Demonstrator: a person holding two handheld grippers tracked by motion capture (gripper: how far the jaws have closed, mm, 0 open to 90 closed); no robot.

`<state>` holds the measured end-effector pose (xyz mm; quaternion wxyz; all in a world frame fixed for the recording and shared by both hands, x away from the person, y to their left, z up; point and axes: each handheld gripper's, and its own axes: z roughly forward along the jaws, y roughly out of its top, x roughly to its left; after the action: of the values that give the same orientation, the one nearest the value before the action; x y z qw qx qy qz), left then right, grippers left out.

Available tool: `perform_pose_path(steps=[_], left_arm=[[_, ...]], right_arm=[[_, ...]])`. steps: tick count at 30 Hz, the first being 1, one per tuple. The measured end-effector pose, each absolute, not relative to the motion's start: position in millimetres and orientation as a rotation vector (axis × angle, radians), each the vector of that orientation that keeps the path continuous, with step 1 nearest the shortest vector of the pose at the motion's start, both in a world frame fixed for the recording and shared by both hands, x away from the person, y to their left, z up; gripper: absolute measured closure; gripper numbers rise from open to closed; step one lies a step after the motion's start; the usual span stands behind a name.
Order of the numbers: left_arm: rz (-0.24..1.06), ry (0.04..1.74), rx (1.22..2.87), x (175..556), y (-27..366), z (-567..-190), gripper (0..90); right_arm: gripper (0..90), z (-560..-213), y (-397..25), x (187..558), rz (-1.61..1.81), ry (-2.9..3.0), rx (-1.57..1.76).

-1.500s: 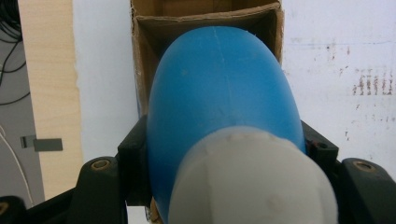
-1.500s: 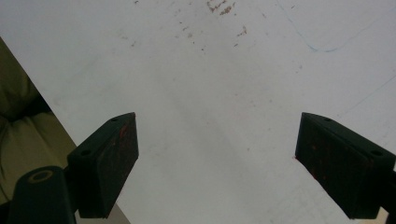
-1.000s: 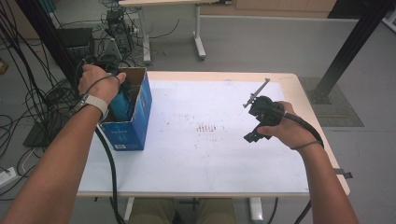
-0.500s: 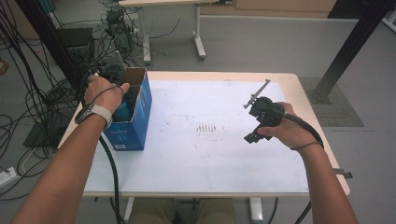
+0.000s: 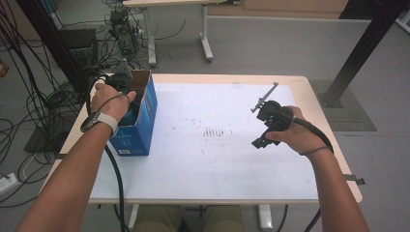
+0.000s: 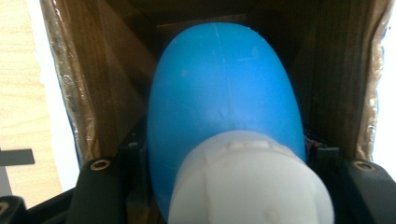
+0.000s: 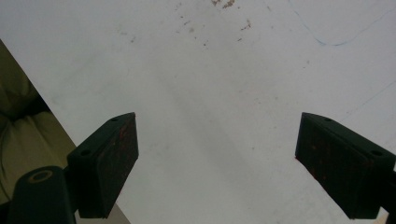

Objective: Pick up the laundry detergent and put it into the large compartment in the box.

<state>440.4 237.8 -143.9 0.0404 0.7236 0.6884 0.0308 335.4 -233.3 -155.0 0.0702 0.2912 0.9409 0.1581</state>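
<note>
The left claw (image 6: 224,186) grips a blue bottle with a white cap (image 6: 224,107) inside the open blue carton (image 5: 140,125) at the worktop's (image 5: 217,174) left edge. The right claw (image 7: 217,163) hangs wide over the white, speckled surface. Cables (image 5: 29,96) crowd the grey floor (image 5: 270,43).

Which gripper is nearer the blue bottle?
Left. The left gripper is inside the box, jaws on either side of the blue bottle; the right gripper is open, far across the table.
</note>
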Motion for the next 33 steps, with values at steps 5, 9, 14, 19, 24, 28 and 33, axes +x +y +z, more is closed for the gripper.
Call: perform_pose_path(steps=[5,9,14,19,24,28,33], left_arm=[[0.093,2.107,2.221,440.4,237.5,-144.0,37.3],[0.093,2.108,2.223,440.6,236.9,-143.9,37.3],[0.091,2.107,2.227,440.9,236.5,-143.8,37.3],[0.089,2.108,2.226,440.9,236.6,-143.9,37.3],[0.091,2.106,2.228,441.0,236.2,-144.0,37.2],[0.094,2.107,2.231,441.2,235.2,-144.1,37.2],[0.092,2.108,2.23,441.2,235.4,-144.0,37.2]], right_arm=[[12.9,-154.5,-234.4,334.4,0.475,2.828,0.878],[12.9,-154.3,-234.9,334.0,0.469,2.829,0.877],[12.9,-153.6,-234.5,334.0,0.47,2.83,0.879],[12.9,-151.9,-233.7,333.8,0.469,2.828,0.874],[12.9,-151.4,-233.5,333.7,0.468,2.827,0.872],[12.9,-151.6,-233.3,333.5,0.467,2.826,0.872],[12.9,-151.3,-232.8,333.6,0.468,2.826,0.875]])
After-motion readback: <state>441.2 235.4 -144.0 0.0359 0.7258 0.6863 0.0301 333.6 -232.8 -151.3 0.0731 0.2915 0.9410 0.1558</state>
